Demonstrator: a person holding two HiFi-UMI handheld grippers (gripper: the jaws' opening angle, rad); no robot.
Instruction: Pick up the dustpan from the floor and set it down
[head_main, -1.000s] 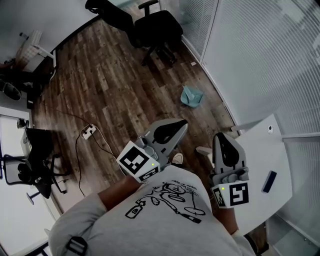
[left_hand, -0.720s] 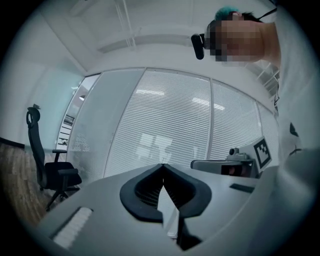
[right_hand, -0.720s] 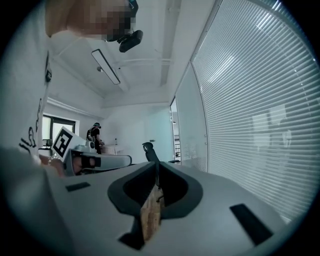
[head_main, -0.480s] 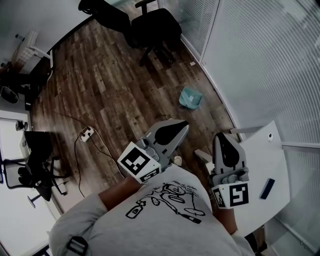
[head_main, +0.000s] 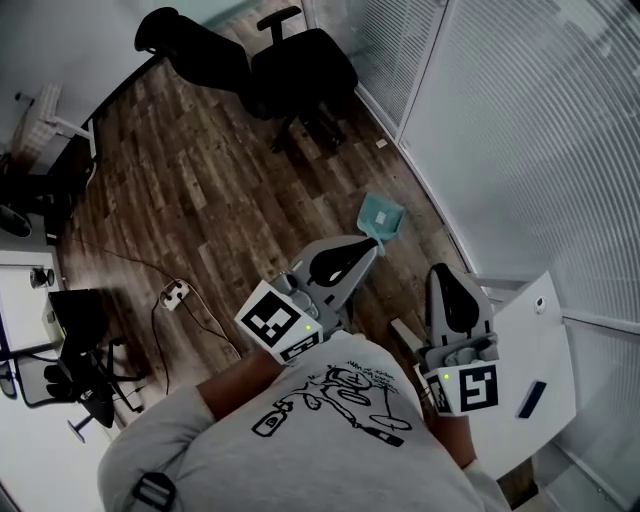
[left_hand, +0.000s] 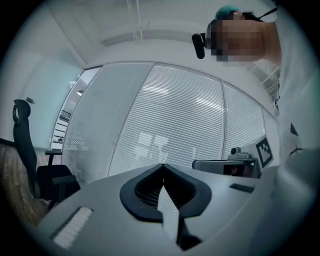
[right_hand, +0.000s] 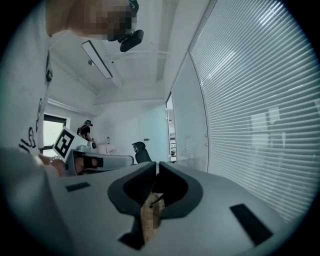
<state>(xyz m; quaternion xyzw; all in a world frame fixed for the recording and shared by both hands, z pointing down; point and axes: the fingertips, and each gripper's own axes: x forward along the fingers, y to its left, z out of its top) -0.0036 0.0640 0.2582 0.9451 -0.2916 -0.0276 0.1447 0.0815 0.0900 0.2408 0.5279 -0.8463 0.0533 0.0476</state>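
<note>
The teal dustpan (head_main: 381, 217) lies on the wood floor close to the glass wall, seen only in the head view. My left gripper (head_main: 368, 246) is held level just short of it in that view, well above the floor, with its jaws shut and nothing between them; its tips meet in the left gripper view (left_hand: 162, 166). My right gripper (head_main: 441, 271) is held beside it to the right, also shut and empty, with its tips together in the right gripper view (right_hand: 156, 163). Neither gripper view shows the dustpan.
Two black office chairs (head_main: 300, 60) stand on the floor beyond the dustpan. A blind-covered glass wall (head_main: 520, 120) runs along the right. A white table (head_main: 530, 340) with a dark flat object (head_main: 531, 398) is at my right. A power strip (head_main: 175, 294) and its cable lie to the left.
Both grippers and the person have moved forward across the floor. The dustpan now sits lower in the head view, right by the left gripper's tip. Both pairs of jaws stay shut.
</note>
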